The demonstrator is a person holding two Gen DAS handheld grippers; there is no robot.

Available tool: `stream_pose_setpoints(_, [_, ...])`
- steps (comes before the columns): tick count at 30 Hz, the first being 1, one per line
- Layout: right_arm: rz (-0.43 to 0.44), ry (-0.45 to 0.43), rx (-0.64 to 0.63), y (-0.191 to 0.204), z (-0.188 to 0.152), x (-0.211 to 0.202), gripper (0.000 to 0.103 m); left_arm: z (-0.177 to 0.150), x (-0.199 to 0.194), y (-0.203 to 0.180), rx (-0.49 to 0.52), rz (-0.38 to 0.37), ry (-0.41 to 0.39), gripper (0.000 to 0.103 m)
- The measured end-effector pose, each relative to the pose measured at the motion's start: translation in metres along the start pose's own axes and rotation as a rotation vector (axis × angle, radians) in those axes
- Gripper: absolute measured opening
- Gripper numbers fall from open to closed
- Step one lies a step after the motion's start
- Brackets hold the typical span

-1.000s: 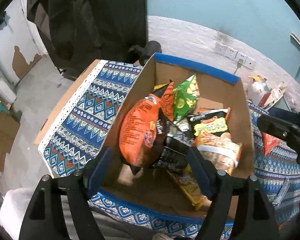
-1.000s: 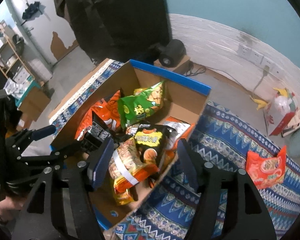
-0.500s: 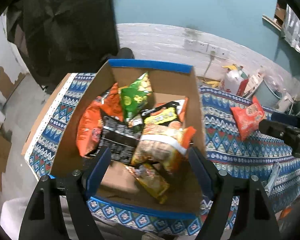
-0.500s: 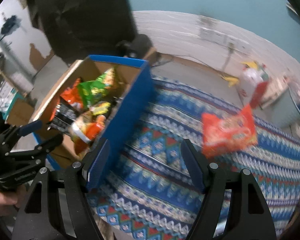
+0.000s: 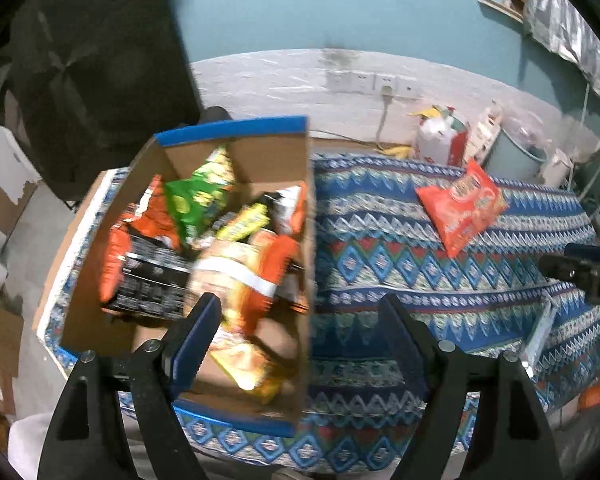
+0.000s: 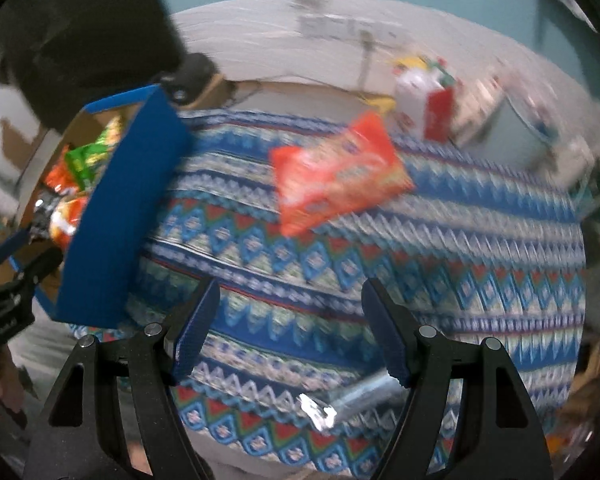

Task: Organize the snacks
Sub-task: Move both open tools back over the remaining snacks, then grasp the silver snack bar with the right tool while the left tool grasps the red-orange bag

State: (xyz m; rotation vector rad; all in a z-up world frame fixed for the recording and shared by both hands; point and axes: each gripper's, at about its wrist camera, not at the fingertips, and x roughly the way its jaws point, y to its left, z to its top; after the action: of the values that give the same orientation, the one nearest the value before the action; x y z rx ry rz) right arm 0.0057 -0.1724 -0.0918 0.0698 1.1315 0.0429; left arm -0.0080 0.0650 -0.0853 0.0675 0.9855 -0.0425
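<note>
A cardboard box with a blue rim (image 5: 306, 216) (image 6: 112, 232) stands on the patterned cloth and holds several snack bags, among them a green bag (image 5: 198, 196) and an orange-and-white bag (image 5: 244, 276). A red-orange snack bag (image 5: 462, 204) (image 6: 336, 174) lies alone on the cloth to the right of the box. My left gripper (image 5: 300, 336) is open and empty over the box's near right corner. My right gripper (image 6: 290, 328) is open and empty above the cloth, with the red-orange bag ahead of it. A silver wrapper (image 6: 352, 400) lies below the right gripper.
The patterned cloth (image 5: 380, 248) covers the table. Beyond the far edge are a white wall with sockets (image 5: 368, 82), a white-and-red bag (image 5: 440, 140) and clutter on the floor. A dark cloth (image 5: 80, 60) hangs at the back left.
Both grippers have swung to the right. The box has shifted left in both views and the red-orange bag has come toward the middle. Both stay open and empty.
</note>
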Motion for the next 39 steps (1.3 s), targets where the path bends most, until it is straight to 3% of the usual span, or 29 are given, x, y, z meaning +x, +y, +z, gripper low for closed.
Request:
stream_pose_setpoints(13, [-0.061, 0.132, 0.295, -0.086, -0.061, 0.033, 0.074, -0.019, 0.025, -0.063, 0.107, -0.062, 0.064, 0.082])
stream_pose_setpoints(21, [-0.095, 0.194, 0.420, -0.109, -0.081, 0.067, 0.074, -0.021, 0.048, -0.070, 0.127, -0.043, 0.102, 0.082])
stream_pose_setpoints(26, [-0.108, 0.213, 0.420, -0.108, -0.085, 0.084, 0.074, -0.022, 0.056, -0.071, 0.132, -0.033, 0.121, 0.083])
stream_pose_setpoints(28, [-0.127, 0.201, 0.380, -0.102, -0.083, 0.086, 0.068, -0.020, 0.059, -0.073, 0.130, -0.039, 0.129, 0.083])
stream_pose_setpoints(29, [-0.139, 0.193, 0.361, -0.098, -0.082, 0.087, 0.057, -0.019, 0.061, -0.074, 0.129, -0.038, 0.131, 0.084])
stream_pose_setpoints(34, [-0.156, 0.167, 0.283, -0.089, -0.078, 0.089, 0.029, -0.010, 0.065, -0.084, 0.137, -0.044, 0.129, 0.086])
stream_pose_setpoints(39, [-0.124, 0.130, 0.295, -0.111, -0.063, 0.087, 0.027, 0.005, 0.068, -0.100, 0.155, -0.057, 0.117, 0.086])
